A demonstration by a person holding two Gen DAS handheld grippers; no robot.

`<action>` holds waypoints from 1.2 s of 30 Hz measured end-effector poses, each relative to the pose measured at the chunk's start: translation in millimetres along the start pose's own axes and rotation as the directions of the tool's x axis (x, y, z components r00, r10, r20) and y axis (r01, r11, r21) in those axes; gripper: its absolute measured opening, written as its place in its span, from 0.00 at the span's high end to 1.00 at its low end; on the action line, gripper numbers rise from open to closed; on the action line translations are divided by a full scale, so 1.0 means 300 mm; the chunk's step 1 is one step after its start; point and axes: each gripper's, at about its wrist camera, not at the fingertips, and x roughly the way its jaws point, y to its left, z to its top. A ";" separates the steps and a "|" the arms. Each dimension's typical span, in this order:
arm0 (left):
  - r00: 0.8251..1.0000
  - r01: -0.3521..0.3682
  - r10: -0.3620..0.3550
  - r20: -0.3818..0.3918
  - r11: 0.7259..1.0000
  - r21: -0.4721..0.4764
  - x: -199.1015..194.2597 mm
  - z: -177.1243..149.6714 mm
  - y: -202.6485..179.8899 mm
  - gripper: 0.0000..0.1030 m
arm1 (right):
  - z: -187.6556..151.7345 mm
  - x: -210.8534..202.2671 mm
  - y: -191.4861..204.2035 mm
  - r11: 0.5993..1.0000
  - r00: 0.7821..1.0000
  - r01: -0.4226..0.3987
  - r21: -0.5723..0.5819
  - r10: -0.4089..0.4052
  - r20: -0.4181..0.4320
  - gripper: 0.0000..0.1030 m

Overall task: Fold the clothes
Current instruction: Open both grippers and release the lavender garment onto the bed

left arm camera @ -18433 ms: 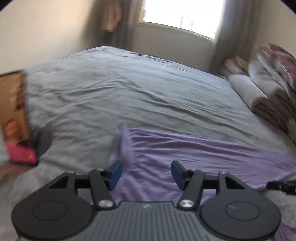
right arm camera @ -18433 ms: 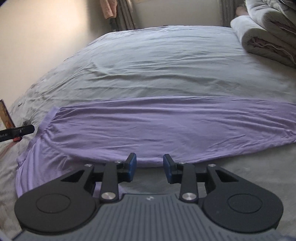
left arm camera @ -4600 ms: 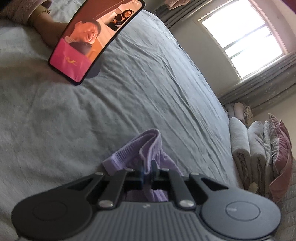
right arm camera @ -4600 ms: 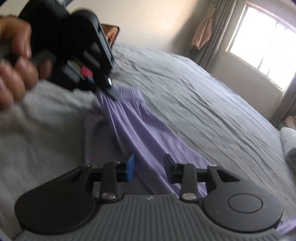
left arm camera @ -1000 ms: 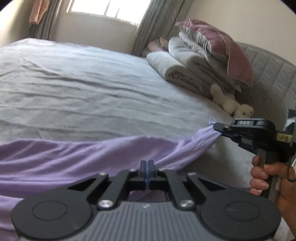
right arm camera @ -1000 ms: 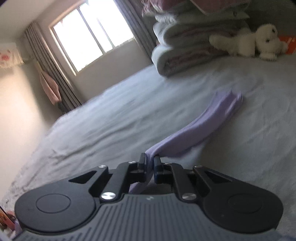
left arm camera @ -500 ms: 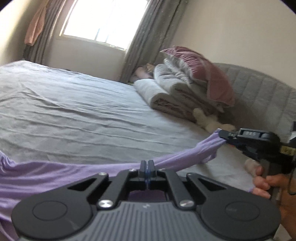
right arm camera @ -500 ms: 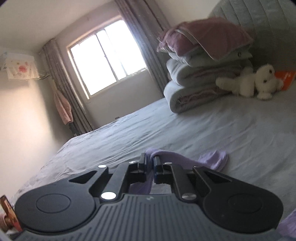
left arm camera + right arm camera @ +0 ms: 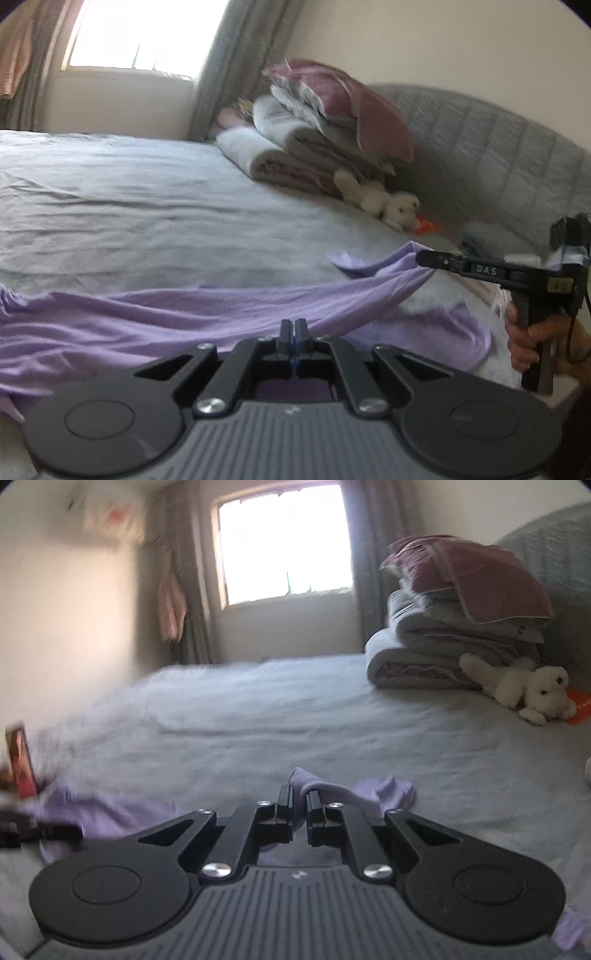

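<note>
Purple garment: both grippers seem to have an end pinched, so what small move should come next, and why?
Probably carry the lifted end across and lay it onto the part lying on the bed. The left gripper and right gripper are each shut on the purple garment, one edge hangs taut between them above the grey sheet, and the rest lies flat.

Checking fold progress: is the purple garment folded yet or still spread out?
Spread out, not folded: the purple cloth garment lies long across the grey bed sheet, its near end lifted by the right gripper and left gripper.

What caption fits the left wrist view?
Both grippers, left gripper and right gripper, lift purple garment above grey bed.
</note>
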 end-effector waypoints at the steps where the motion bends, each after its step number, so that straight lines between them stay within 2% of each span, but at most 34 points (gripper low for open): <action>1: 1.000 0.005 -0.005 -0.024 1.000 0.013 0.005 -0.011 -0.003 1.00 | -0.015 0.005 0.001 0.999 1.000 -0.008 -0.033 0.007 -0.026 0.91; 6: 0.987 -0.003 0.014 -0.159 0.997 0.072 0.049 -0.076 -0.013 1.00 | -0.102 0.047 0.015 0.979 0.982 -0.066 -0.192 0.030 -0.187 0.91; 9: 0.973 0.000 0.026 -0.230 0.994 0.112 0.084 -0.106 -0.019 0.99 | -0.147 0.094 0.033 0.959 0.949 -0.111 -0.260 0.024 -0.314 0.91; 11: 0.971 0.005 0.023 -0.239 0.993 0.116 0.085 -0.100 -0.023 0.99 | -0.160 0.110 0.043 0.946 0.933 -0.135 -0.293 0.021 -0.360 0.90; 14: 0.965 0.018 0.009 -0.260 0.995 0.099 0.079 -0.077 -0.016 0.94 | -0.123 0.119 0.033 0.945 0.917 -0.164 -0.281 0.041 -0.398 0.79; 15: 0.964 0.016 0.012 -0.265 0.995 0.102 0.075 -0.069 -0.014 0.89 | -0.105 0.117 0.025 0.950 0.913 -0.169 -0.264 0.050 -0.404 0.71; 16: 0.964 0.012 0.016 -0.267 0.995 0.104 0.070 -0.061 -0.013 0.86 | -0.088 0.107 0.016 0.954 0.911 -0.175 -0.244 0.063 -0.407 0.67; 18: 0.971 -0.005 0.027 -0.239 0.996 0.092 0.048 -0.040 -0.005 0.64 | -0.054 0.085 -0.002 0.963 0.912 -0.194 -0.189 0.106 -0.396 0.64; 19: 0.975 -0.015 0.033 -0.222 0.997 0.081 0.037 -0.028 0.001 0.61 | -0.041 0.079 -0.007 0.966 0.916 -0.202 -0.160 0.128 -0.380 0.64; 22: 0.982 -0.074 0.074 -0.171 0.997 0.006 0.025 0.008 0.037 0.58 | -0.007 0.101 0.000 0.972 0.926 -0.219 -0.080 0.181 -0.333 0.64; 25: 0.975 -0.177 0.166 -0.146 0.982 -0.069 0.044 0.039 0.081 0.58 | 0.019 0.165 0.048 0.974 0.927 -0.225 -0.023 0.207 -0.313 0.64; 27: 0.959 -0.259 0.245 -0.141 0.962 -0.089 0.062 0.054 0.109 0.58 | 0.029 0.222 0.098 0.971 0.926 -0.238 -0.012 0.223 -0.303 0.64; 30: 0.923 -0.378 0.366 -0.118 0.920 -0.108 0.079 0.077 0.150 0.58 | 0.038 0.298 0.179 0.966 0.926 -0.257 -0.024 0.239 -0.292 0.64; 33: 0.879 -0.476 0.470 -0.077 0.868 -0.140 0.072 0.090 0.208 0.58 | 0.042 0.371 0.248 0.963 0.926 -0.269 -0.021 0.253 -0.280 0.64; 36: 0.825 -0.561 0.563 -0.048 0.807 -0.186 0.043 0.086 0.297 0.58 | 0.030 0.440 0.302 0.964 0.923 -0.267 -0.005 0.255 -0.288 0.64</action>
